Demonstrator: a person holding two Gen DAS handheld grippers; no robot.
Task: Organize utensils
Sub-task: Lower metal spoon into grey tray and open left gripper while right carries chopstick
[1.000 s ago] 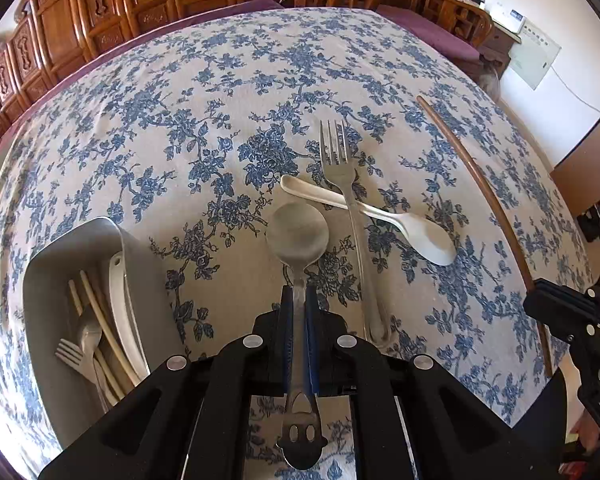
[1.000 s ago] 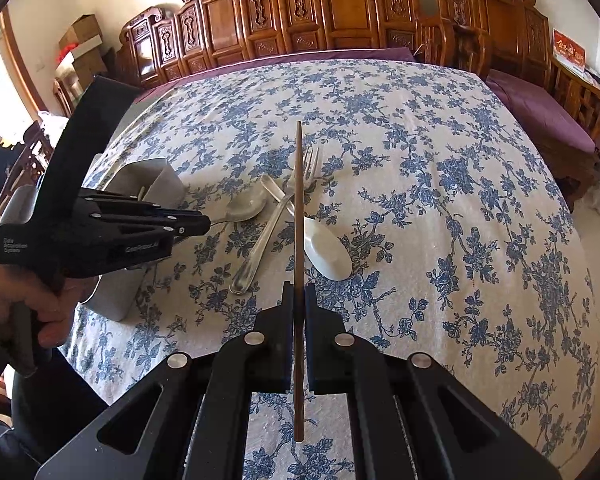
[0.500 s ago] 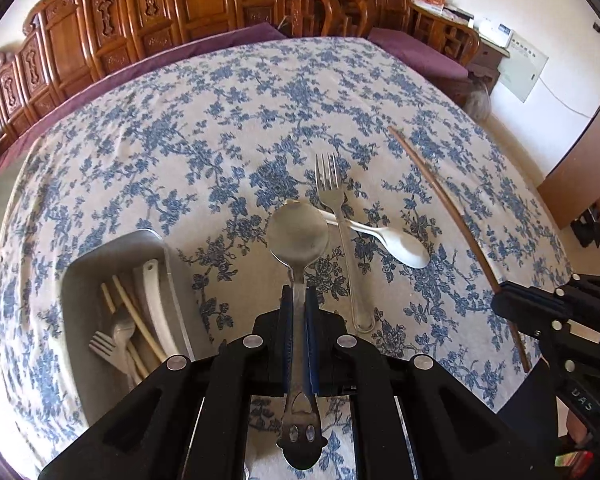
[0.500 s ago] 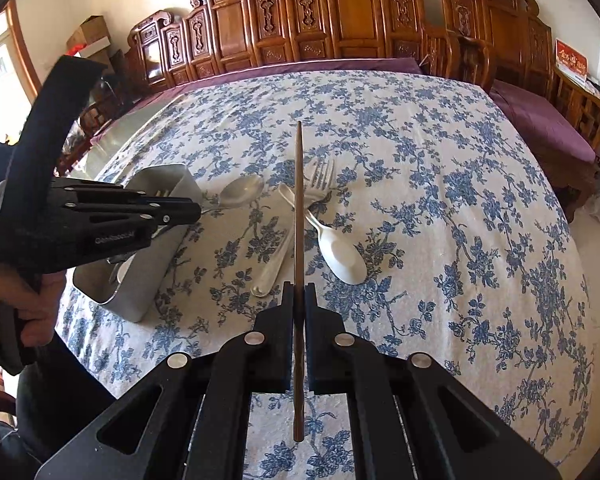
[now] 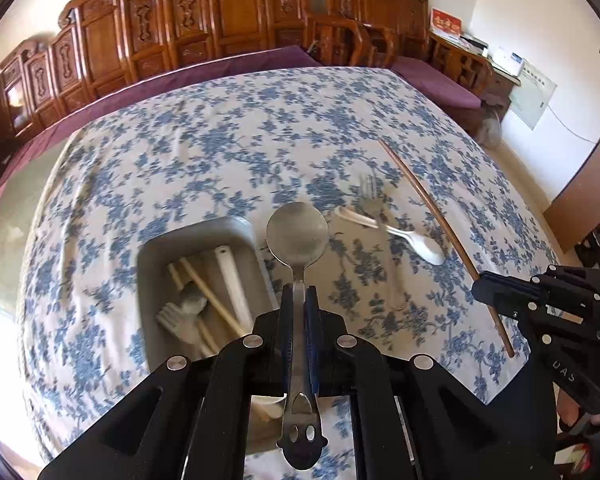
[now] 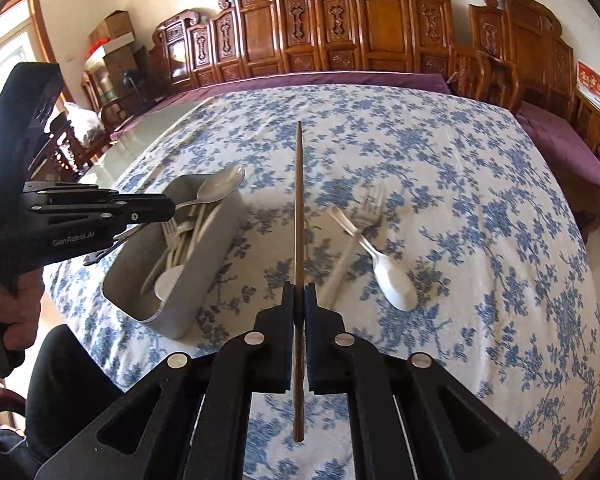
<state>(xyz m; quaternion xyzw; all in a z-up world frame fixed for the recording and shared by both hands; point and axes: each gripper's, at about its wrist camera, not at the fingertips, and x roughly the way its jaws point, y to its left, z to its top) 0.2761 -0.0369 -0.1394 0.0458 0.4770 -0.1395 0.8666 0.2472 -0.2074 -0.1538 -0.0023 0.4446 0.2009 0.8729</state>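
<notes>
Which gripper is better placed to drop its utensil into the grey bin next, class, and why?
Left. The left gripper holds the metal spoon with its bowl over the grey bin. The right gripper, clamping the brown chopstick, sits off to the bin's right, above the tablecloth.

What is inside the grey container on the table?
The grey container holds pale chopsticks, a white spoon and a pale fork. The left gripper covers its near end.

Two tongs, one tray, one chopstick, two metal spoons.
</notes>
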